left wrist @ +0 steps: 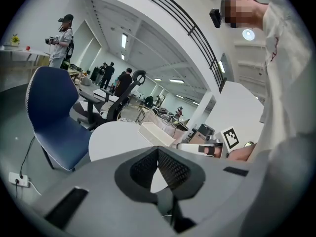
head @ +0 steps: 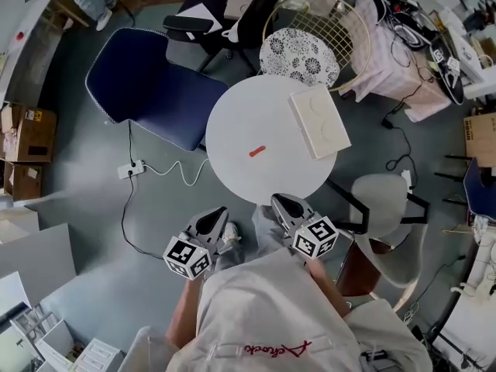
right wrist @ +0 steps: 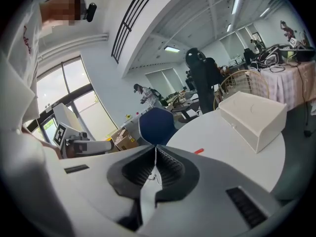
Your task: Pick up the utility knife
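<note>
Left gripper [left wrist: 158, 150] jaws together, right gripper [right wrist: 155, 147] jaws together, both empty, utility knife [head: 257, 152] untouched

1. The utility knife [head: 257, 152] is orange-red.
2. The round table [head: 232, 134] is plain white.
3. The chair [head: 143, 84] is navy blue.
4. The round cushion [head: 298, 56] bears a black-and-white floral print.
5. The box [head: 318, 121] is cream.

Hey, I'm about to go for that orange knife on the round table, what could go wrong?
The right gripper is shut; unless it opens first, it may shove the knife instead of pinching it. The knife is small and lies flat on the table, so it could slide toward the box.
</note>
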`<action>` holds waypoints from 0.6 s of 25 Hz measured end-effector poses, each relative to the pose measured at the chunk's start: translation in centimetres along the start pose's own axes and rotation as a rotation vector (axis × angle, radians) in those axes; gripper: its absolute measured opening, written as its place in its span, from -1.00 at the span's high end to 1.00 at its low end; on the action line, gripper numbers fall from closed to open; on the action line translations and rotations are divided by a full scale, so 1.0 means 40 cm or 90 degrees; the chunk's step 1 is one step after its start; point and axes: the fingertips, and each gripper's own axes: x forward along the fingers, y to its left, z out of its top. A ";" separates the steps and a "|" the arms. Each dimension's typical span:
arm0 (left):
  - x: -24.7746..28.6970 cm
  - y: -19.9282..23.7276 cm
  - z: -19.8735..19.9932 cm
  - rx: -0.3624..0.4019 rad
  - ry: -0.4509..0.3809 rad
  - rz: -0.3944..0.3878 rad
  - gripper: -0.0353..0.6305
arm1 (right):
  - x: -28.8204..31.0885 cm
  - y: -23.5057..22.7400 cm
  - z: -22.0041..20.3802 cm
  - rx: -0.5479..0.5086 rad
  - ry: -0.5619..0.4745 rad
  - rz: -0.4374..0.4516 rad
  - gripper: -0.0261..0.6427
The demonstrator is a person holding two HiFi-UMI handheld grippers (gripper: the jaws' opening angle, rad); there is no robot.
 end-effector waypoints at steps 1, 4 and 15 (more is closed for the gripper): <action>0.007 0.003 -0.001 -0.003 0.001 0.000 0.86 | 0.006 -0.011 0.001 -0.003 0.003 -0.002 0.87; 0.023 0.005 -0.008 -0.010 0.003 0.001 0.86 | 0.019 -0.043 -0.006 -0.079 0.038 -0.023 0.87; 0.031 0.009 -0.026 -0.038 -0.003 0.005 0.86 | 0.097 -0.132 -0.119 -0.747 0.339 -0.048 0.87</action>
